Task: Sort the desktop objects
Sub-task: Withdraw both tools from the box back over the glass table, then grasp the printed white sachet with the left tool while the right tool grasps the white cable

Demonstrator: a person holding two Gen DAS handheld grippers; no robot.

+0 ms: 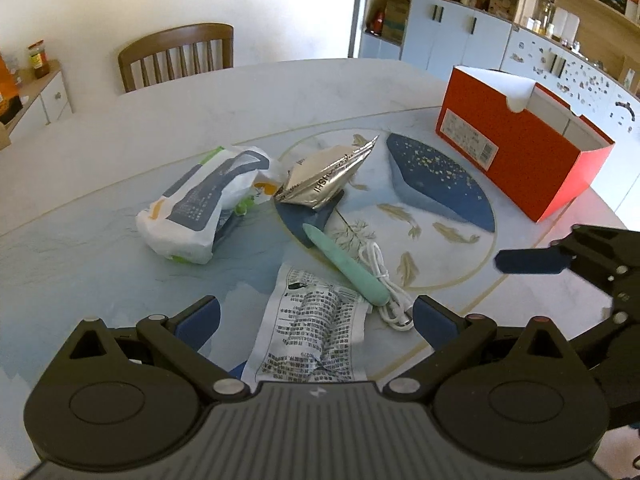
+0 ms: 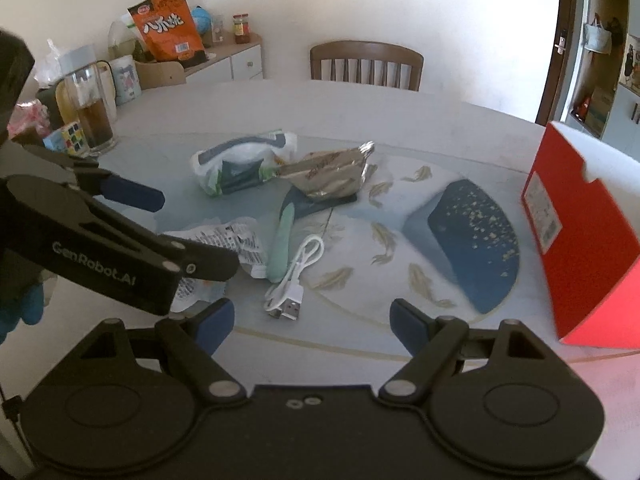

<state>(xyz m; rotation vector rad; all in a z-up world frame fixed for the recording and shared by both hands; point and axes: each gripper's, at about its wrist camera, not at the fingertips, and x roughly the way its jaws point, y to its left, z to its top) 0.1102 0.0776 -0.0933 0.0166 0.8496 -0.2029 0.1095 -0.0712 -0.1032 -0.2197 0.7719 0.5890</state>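
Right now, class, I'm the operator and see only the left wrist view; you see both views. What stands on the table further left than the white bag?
Observer: A glass jug of brown liquid, near the table's edge.
Operator: Anything next to it?
Observer: A colourful puzzle cube, close beside its base.
Operator: I see only one finger of the right gripper. Is it open?
Observer: Yes, the right gripper is open, with nothing between its fingers.
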